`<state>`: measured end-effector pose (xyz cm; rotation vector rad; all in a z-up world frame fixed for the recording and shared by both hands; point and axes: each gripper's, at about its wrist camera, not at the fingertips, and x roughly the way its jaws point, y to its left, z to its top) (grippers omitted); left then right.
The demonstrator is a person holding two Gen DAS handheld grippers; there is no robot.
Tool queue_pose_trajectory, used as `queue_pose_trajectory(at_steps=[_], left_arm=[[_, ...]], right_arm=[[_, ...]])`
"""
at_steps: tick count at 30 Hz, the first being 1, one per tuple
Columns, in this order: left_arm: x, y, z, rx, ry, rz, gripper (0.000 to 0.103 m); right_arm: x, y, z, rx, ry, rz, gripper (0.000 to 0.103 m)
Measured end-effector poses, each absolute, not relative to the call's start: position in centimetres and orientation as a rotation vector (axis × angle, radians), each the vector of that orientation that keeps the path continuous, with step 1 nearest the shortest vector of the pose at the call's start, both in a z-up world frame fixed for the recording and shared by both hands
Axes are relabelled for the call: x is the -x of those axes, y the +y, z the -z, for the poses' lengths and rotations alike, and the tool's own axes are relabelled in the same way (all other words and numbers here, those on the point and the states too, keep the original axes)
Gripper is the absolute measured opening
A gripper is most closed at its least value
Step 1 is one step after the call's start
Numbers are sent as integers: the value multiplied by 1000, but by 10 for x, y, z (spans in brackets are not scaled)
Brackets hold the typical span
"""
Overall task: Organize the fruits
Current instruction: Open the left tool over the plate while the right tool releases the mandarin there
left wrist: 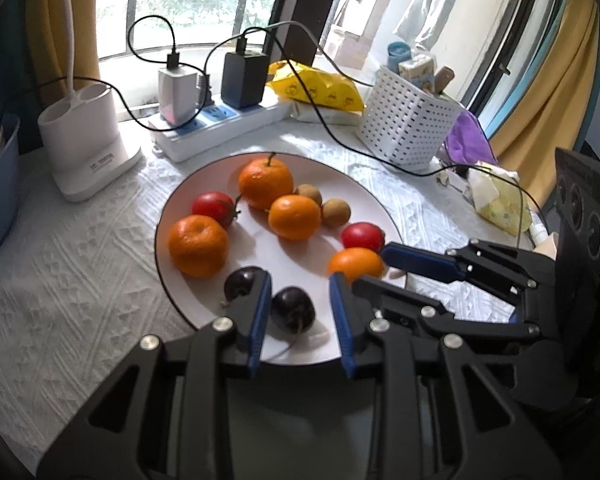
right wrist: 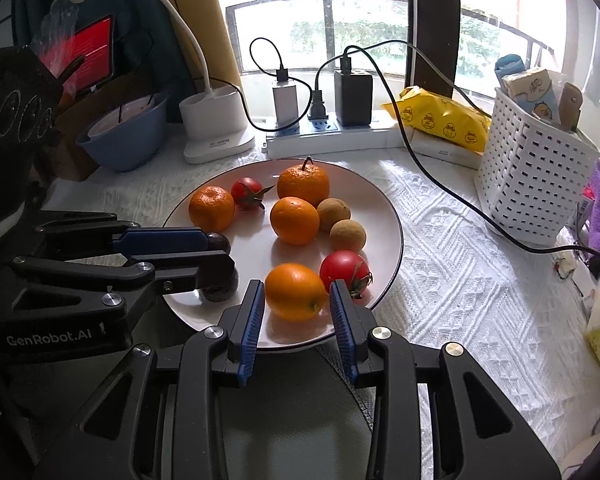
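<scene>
A white plate (left wrist: 204, 320) (right wrist: 392, 216) holds several oranges, two red tomatoes, two brown longans and two dark plums. My left gripper (left wrist: 300, 284) is open over the plate's near edge, with one dark plum (left wrist: 293, 309) between its fingers and the other plum (left wrist: 240, 282) just left of its left finger. My right gripper (right wrist: 296, 292) is open around the nearest orange (right wrist: 295, 292) (left wrist: 356, 263), not touching it as far as I can see. A tomato (right wrist: 344, 270) lies just right of that orange. Each gripper shows in the other's view.
Behind the plate stand a power strip (left wrist: 220, 120) with chargers and cables, a white lamp base (left wrist: 80, 140), a blue bowl (right wrist: 124, 132), a yellow bag (left wrist: 320, 88) and a white perforated basket (right wrist: 536, 180). A black cable (right wrist: 440, 176) crosses the cloth right of the plate.
</scene>
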<state>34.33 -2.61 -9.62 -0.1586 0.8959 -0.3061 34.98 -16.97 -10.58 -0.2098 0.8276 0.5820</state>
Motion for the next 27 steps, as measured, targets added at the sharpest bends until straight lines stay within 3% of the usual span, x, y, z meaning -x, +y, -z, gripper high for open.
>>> queue_pose_trajectory(at_steps=[27], left_arm=[[-279,-18,63,108,798,276,33]], right_arm=[[-300,-179,85,224,784,-537,36]])
